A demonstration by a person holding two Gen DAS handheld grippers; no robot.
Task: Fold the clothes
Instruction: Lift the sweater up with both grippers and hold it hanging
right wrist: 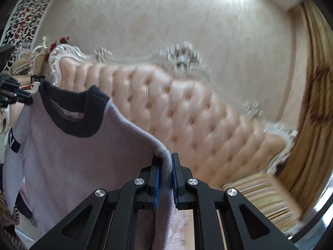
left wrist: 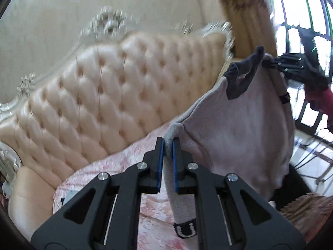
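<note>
Grey knit is pinched tight in both sets of fingers: the left gripper has one shoulder of the sweater, the right gripper has the other. So the sweater hangs spread in the air between them, dark collar up (one sleeve dangles), above the pink bedspread. I'd keep the shoulders level and taut, and lower it flat. Behind is the tufted headboard.

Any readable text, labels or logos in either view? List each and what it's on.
"U": white mark on the dark cuff of the grey sweater sleeve, left wrist view; any further letters are hidden.
White letters on the dark sleeve patch, right wrist view: too blurred to read.
Nothing else legible.
</note>
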